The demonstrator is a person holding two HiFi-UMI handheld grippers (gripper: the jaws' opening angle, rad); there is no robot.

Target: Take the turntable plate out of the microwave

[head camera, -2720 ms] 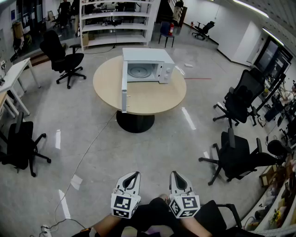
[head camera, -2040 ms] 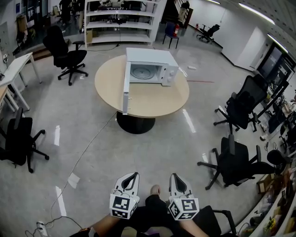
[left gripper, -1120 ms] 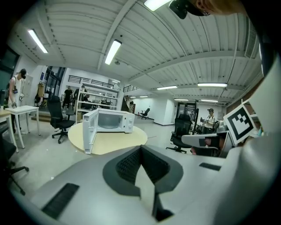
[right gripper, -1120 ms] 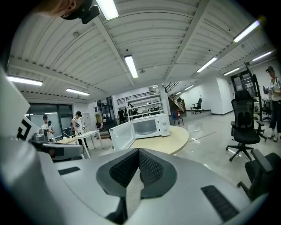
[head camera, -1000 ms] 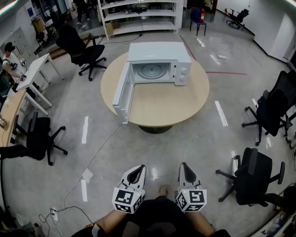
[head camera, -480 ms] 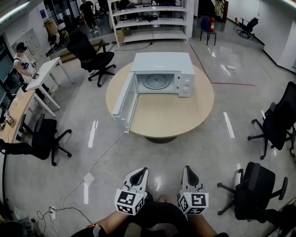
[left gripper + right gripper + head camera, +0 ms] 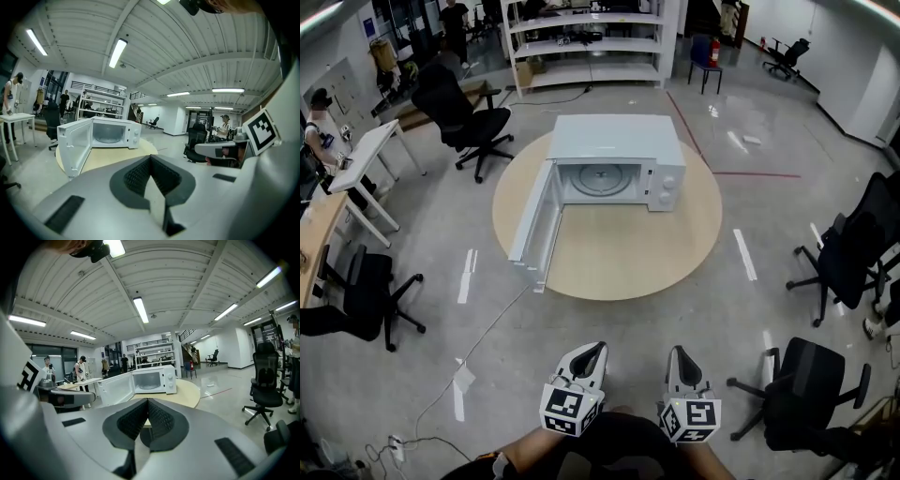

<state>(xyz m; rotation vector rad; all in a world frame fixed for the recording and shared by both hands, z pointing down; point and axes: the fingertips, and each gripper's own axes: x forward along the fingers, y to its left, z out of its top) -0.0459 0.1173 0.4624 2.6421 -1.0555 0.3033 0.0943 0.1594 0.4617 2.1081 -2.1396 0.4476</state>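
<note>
A white microwave [image 7: 617, 157] stands on a round wooden table [image 7: 623, 258] with its door [image 7: 533, 232] swung wide open to the left. The glass turntable plate [image 7: 602, 177] lies flat inside the cavity. My left gripper [image 7: 592, 351] and right gripper [image 7: 678, 355] are held low and close to my body, well short of the table, both shut and holding nothing. The left gripper view shows the microwave [image 7: 115, 132] far ahead beyond the shut jaws of the left gripper [image 7: 150, 157]. In the right gripper view the microwave [image 7: 153, 379] sits beyond the right gripper [image 7: 147, 400].
Black office chairs stand around the table: one at the back left [image 7: 457, 111], one at the left [image 7: 364, 292], one at the right [image 7: 853, 246], one near my right side [image 7: 802, 398]. A cable [image 7: 483, 342] runs across the floor. A desk [image 7: 362, 156] and shelves [image 7: 591, 37] lie further off.
I have walked toward the table, so the microwave and its open door now look nearer and larger. Both grippers stay shut in front of my body.
</note>
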